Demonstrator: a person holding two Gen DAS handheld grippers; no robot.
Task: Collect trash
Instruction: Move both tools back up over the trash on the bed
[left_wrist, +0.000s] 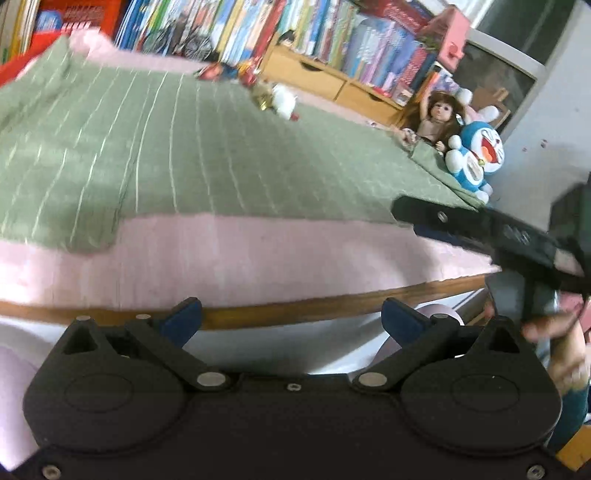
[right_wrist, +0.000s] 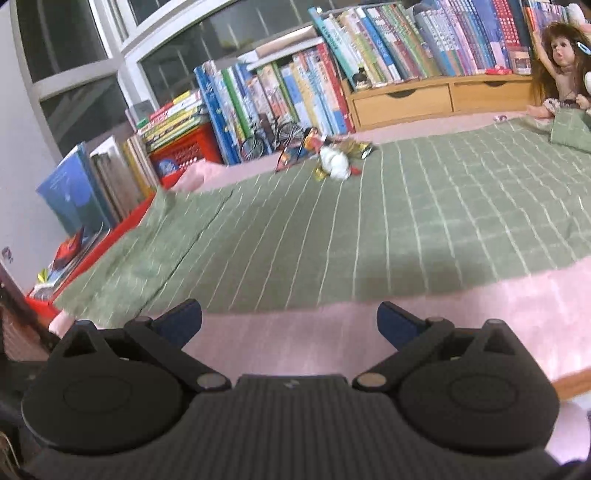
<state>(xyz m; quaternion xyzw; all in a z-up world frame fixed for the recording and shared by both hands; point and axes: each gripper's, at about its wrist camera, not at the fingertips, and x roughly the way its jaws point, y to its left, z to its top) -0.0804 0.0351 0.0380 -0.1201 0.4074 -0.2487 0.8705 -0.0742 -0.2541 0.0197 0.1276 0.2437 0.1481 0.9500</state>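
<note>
While both tools hang over the near edge of a bed, the trash lies well ahead of them on the far part of a green blanket (right_wrist: 369, 221) with thin pale lines. The left gripper (left_wrist: 291, 321) has its blue-tipped fingers spread wide with nothing between them, and below them runs the wooden bed rail (left_wrist: 295, 306). The right gripper (right_wrist: 290, 321) is likewise splayed and empty, over the pink sheet (right_wrist: 406, 302) that shows beyond the blanket's near hem.

The trash is a small cluster: a crumpled white wad (right_wrist: 334, 162), with shiny gold and red wrappers (right_wrist: 354, 147) touching or just beside it. From the right gripper it sits far ahead and slightly to the right of centre; from the left gripper the same wad (left_wrist: 283, 100) is far ahead, near centre. Behind it stand rows of books (right_wrist: 280, 92) and a red crate (right_wrist: 184, 151). A doll (left_wrist: 430, 118) and a blue plush toy (left_wrist: 476, 155) sit ahead and to the right of the left gripper, at the blanket's corner. The right tool's black body (left_wrist: 480, 229) crosses the left camera's right side, with a hand (left_wrist: 554, 332) on its grip.
</note>
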